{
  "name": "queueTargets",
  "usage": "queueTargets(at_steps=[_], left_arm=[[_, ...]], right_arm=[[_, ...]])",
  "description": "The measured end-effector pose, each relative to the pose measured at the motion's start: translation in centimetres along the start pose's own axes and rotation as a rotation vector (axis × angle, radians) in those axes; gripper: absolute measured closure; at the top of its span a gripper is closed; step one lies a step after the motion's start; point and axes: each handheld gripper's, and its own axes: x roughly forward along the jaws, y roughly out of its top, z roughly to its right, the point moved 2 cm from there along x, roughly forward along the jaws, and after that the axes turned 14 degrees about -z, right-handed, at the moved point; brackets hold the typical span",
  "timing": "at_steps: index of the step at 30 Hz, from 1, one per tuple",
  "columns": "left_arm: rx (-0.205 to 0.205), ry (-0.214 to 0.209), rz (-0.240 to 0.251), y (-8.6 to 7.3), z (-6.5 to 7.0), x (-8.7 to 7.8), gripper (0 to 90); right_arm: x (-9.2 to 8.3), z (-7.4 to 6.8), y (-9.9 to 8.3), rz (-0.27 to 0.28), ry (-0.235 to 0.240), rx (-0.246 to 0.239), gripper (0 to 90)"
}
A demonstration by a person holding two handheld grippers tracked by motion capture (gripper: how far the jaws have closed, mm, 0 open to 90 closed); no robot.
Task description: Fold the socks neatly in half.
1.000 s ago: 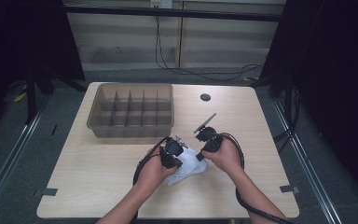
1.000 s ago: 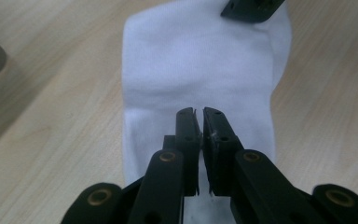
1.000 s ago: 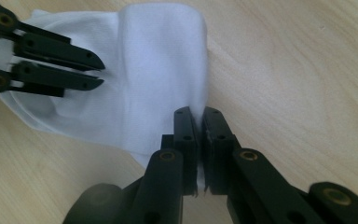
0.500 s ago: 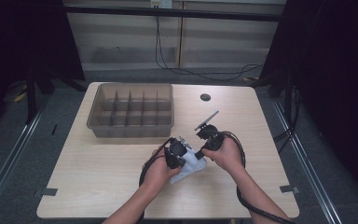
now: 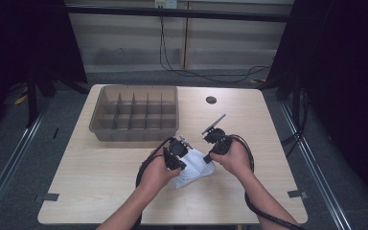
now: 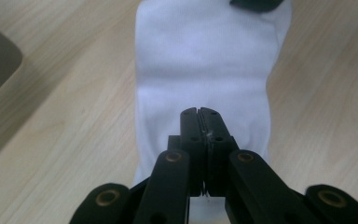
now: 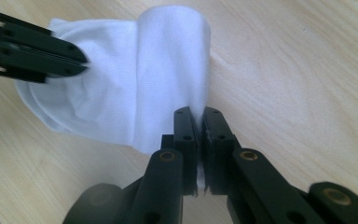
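On the pale wooden table (image 5: pixel 100 187), just in front of the grey divided bin (image 5: pixel 135 112), lay our white cloth (image 5: pixel 196 167), which we pinched at both ends: our left gripper (image 6: pixel 199 112) clenched on one edge, our right gripper (image 7: pixel 196 112) clamped on the folded edge opposite.

white sock (image 5: pixel 194 168), folded, on table

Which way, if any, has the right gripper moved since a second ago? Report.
No: right gripper stays below the table's round hole, clamping the white sock.
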Motion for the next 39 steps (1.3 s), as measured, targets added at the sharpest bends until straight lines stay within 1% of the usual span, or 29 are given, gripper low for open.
queueTargets(at_steps=[1,3,7,9,10,11,12,14,15,16,19,23,24,27,31,35,39], left_arm=[[-0.005,-0.001,0.000,-0.2,0.0,-0.2,89.3],[-0.002,0.006,-0.013,-0.8,-0.1,-0.2,89.6],[-0.007,-0.008,-0.018,-1.3,0.0,0.3,89.6],[-0.021,-0.021,-0.020,-1.5,0.1,0.8,89.8],[-0.014,-0.021,-0.018,-1.5,0.1,1.0,89.9],[-0.014,-0.023,-0.022,-1.5,0.1,1.2,89.9],[-0.021,-0.021,-0.012,-1.4,0.3,1.5,90.0],[-0.021,-0.020,-0.014,-1.4,0.3,1.5,90.0],[-0.012,-0.012,-0.015,-1.3,0.3,1.6,90.0],[-0.021,-0.016,-0.011,-1.3,0.3,1.7,90.0],[-0.020,-0.017,-0.006,-1.2,0.3,1.8,90.0],[-0.025,-0.011,-0.004,-1.1,0.3,2.0,90.0],[-0.021,-0.009,-0.004,-1.1,0.3,2.0,90.0],[-0.028,-0.009,-0.003,-1.0,0.3,2.1,90.0],[-0.030,-0.006,0.006,-1.0,0.3,2.2,90.0],[-0.029,-0.005,0.008,-1.0,0.3,2.2,90.0],[-0.032,-0.008,0.011,-1.0,0.3,2.3,90.0]], right_arm=[[0.0,0.0,0.0,-0.002,-0.002,0.001,85.8],[0.0,0.1,-0.1,-0.005,-0.008,0.002,85.8],[-0.1,0.0,-0.1,-0.002,-0.009,0.001,85.8],[-0.2,-0.1,-0.1,0.003,-0.008,0.000,85.8],[-0.3,-0.1,-0.1,0.005,-0.009,-0.005,85.8],[-0.3,-0.1,-0.1,0.005,-0.009,-0.005,85.8],[-0.5,-0.1,-0.2,0.006,-0.007,-0.010,85.8],[-0.6,-0.2,-0.2,0.006,-0.008,-0.005,85.8],[-0.8,-0.4,-0.1,0.008,-0.008,-0.012,85.8],[-0.9,-0.5,-0.1,0.010,-0.009,-0.013,85.8],[-1.1,-0.6,-0.1,0.011,-0.006,-0.017,85.8],[-1.6,-1.4,0.0,0.020,-0.007,-0.031,85.7],[-1.6,-1.4,0.0,0.020,-0.007,-0.031,85.7],[-1.8,-2.0,0.1,0.015,-0.003,-0.043,85.7],[-1.8,-2.4,0.2,0.017,-0.004,-0.054,85.7],[-1.7,-2.9,0.3,0.014,0.012,-0.062,85.6],[-1.5,-3.2,0.5,0.012,0.017,-0.072,85.6]])
